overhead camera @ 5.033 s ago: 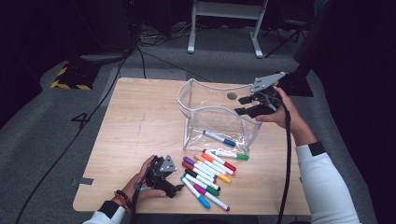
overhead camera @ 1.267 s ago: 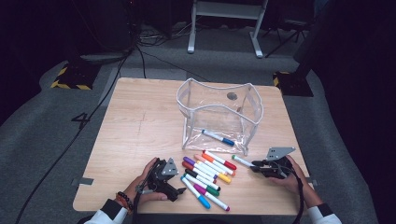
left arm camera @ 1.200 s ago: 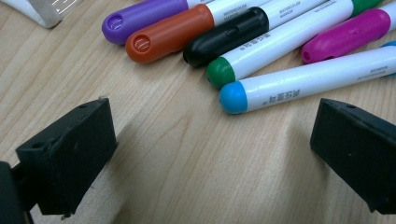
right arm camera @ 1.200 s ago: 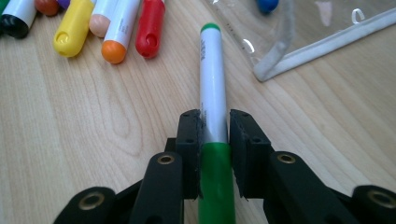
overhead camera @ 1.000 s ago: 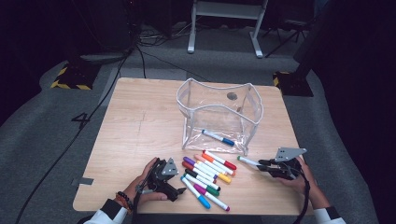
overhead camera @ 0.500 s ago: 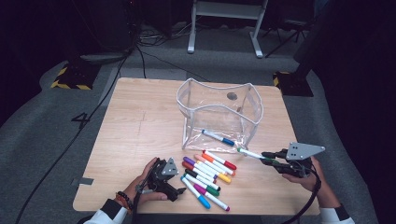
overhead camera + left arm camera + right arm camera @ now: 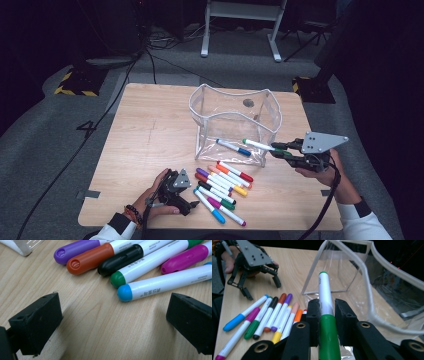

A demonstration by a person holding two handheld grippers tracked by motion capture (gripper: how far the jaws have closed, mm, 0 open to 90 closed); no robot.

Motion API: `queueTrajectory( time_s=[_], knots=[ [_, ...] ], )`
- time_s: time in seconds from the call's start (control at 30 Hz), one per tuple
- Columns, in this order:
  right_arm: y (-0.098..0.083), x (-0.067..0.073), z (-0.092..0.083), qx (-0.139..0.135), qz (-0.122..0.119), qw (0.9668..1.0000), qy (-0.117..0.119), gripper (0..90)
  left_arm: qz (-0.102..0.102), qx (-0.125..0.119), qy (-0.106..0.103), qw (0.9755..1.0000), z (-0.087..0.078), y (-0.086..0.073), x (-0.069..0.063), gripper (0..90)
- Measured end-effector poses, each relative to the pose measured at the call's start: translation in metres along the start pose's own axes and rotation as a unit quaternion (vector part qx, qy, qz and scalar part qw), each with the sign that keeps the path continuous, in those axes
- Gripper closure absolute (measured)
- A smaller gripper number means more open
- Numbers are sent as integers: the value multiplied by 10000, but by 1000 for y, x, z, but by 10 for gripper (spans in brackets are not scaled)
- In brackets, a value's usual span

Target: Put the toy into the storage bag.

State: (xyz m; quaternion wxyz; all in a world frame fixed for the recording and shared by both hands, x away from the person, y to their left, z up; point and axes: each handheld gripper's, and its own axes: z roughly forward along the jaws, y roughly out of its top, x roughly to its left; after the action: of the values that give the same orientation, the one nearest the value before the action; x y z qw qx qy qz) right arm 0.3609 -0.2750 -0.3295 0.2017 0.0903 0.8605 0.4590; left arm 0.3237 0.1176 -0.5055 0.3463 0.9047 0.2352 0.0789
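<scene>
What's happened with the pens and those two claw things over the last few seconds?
The right gripper came down from the clear pouch to the pens, took a green-capped marker and has lifted it back toward the pouch's rim. The left gripper stayed open on the table beside the marker pile, and one blue-capped marker remained in the pouch.

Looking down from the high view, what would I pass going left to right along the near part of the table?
Left tongs in a hand → loose markers lying on the table → blue marker inside the clear pouch → green marker → right tongs gripping it.
</scene>
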Motion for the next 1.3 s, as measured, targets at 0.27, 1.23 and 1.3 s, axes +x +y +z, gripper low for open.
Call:
queueTrajectory(
  time_s=[0.27,1.23,1.3],
  knots=[
    [30,-18,-1,-114,-49,9997,-190,747,1,1,1,10000,0,0,0,5],
    [60,-90,80,627,414,9961,-464,746,42,-3,-28,10000,0,1,1,6],
    [59,-93,86,745,416,9953,-463,746,47,-7,-34,10000,0,1,1,7]
  ],
)
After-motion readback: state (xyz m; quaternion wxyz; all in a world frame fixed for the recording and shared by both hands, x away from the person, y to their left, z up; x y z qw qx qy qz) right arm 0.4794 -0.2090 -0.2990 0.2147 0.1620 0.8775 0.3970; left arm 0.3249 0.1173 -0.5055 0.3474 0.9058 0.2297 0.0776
